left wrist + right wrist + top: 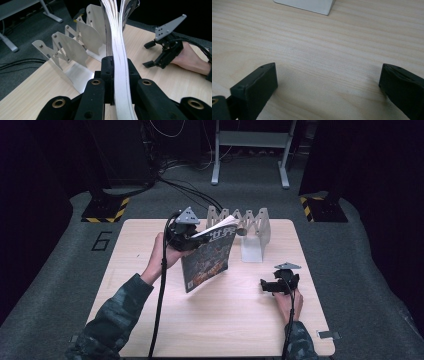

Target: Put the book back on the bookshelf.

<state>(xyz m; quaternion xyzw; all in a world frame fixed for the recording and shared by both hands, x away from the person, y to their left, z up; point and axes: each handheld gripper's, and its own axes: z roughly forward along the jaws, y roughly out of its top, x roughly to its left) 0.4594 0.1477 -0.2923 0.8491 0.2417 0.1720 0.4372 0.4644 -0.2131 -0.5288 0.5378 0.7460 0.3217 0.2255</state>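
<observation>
**Magazine clamped upright above the table, rack behind it**

The magazine (209, 257) hangs near the middle of the high view, lifted off the wooden table (150, 320) with its cover facing the camera and its lower corner dropping toward the tabletop. Its upper edge, where the white pages fan out a little, sits in the left gripper (186, 234), which is clenched on it. In the left gripper view the stack of pages (117, 50) runs straight up the centre of the frame, pinched between the two black jaws at the bottom and bending slightly toward the top.

Just behind the magazine, toward the top centre of the high view, stands a metal accordion book rack (248, 227) with several upright dividers and a flat base plate. In the left gripper view its dividers fill the left half of the frame, close beside the pages; whether they touch cannot be told.

The right gripper (276, 284) rests low on the table at the centre right of the high view, well apart from the magazine. Its jaws stand wide apart with bare wood between them, as the right gripper view shows, and a corner of the rack's base (312, 6) shows at that view's top edge.
</observation>
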